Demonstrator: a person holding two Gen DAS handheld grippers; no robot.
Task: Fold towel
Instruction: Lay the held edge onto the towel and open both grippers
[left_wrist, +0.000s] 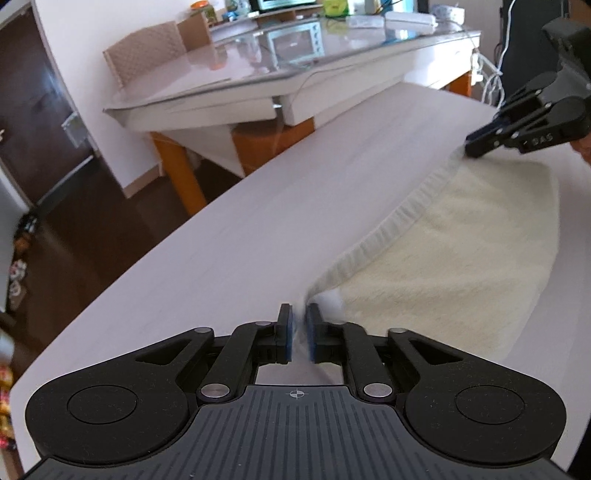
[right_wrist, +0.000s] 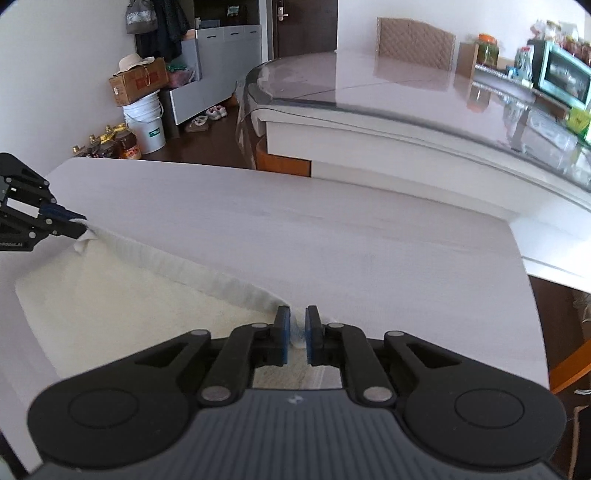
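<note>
A cream towel (left_wrist: 454, 243) with a ribbed white hem lies on the white table (left_wrist: 221, 229). My left gripper (left_wrist: 299, 332) is shut on one hem corner of the towel, near the table surface. My right gripper (left_wrist: 476, 146) is shut on the other hem corner, at the right in the left wrist view. In the right wrist view the towel (right_wrist: 110, 295) spreads to the left, my right gripper (right_wrist: 297, 332) pinches its corner, and my left gripper (right_wrist: 79, 227) holds the far corner. The hem stretches between both grippers.
A glass-topped white table (left_wrist: 229, 85) stands beyond the work table, with a woven chair (left_wrist: 147, 48) and a small oven (left_wrist: 295, 40) behind it. Dark floor (left_wrist: 74, 206) lies to the left. A bucket and cardboard box (right_wrist: 140, 96) stand by the wall.
</note>
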